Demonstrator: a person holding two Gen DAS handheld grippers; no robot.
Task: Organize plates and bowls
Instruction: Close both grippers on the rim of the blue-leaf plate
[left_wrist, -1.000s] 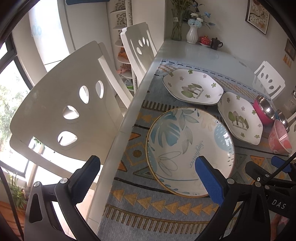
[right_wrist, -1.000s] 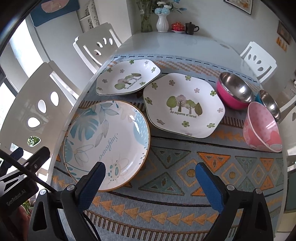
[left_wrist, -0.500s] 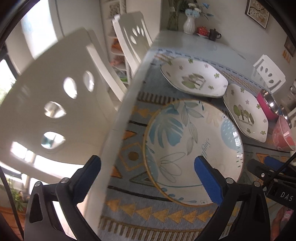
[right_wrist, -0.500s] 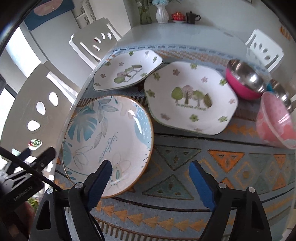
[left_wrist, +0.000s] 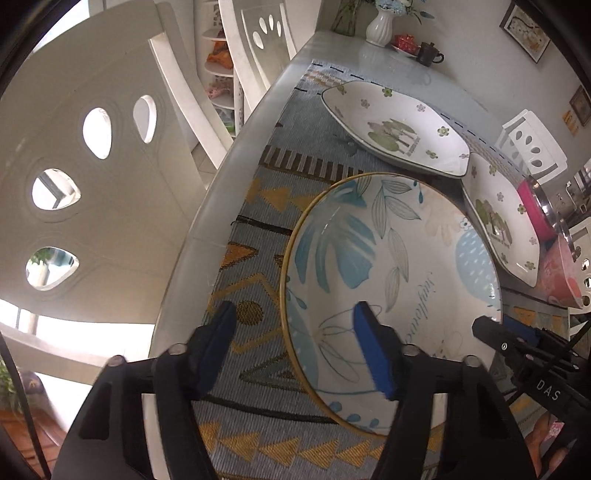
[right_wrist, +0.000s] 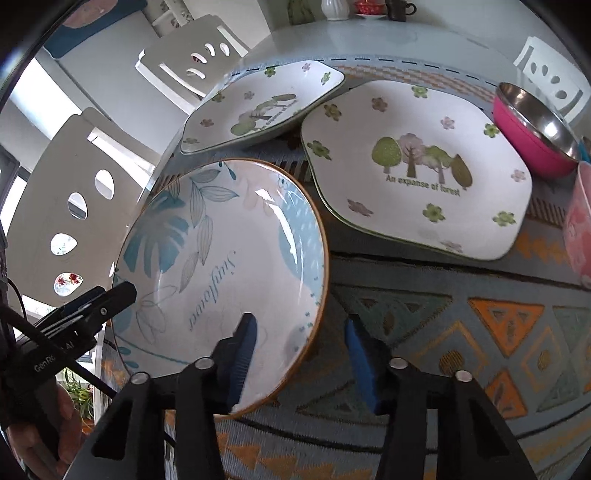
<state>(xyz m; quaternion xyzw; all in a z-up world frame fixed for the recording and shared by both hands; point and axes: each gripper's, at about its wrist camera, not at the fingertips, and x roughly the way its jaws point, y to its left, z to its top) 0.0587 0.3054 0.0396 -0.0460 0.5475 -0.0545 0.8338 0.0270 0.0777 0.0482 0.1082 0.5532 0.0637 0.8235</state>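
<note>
A round plate with blue leaves and a gold rim (left_wrist: 399, 266) (right_wrist: 221, 258) lies on the patterned cloth. My left gripper (left_wrist: 295, 347) is open and straddles its left rim, one finger over the plate, one over the cloth. My right gripper (right_wrist: 299, 350) is open and straddles its right rim. Two white flowered plates with trees (right_wrist: 417, 166) (right_wrist: 262, 107) lie behind it. A pink steel bowl (right_wrist: 535, 125) and a pink patterned bowl (right_wrist: 580, 225) stand at the right.
White chairs (left_wrist: 92, 184) stand along the table's left edge (left_wrist: 207, 206), another (right_wrist: 550, 77) at the far right. A vase (left_wrist: 380, 22), red pot and dark cup (left_wrist: 430, 57) stand at the far end.
Both grippers have moved forward and down to the round plate and narrowed, each now astride one side of its rim. The plates have not moved.
</note>
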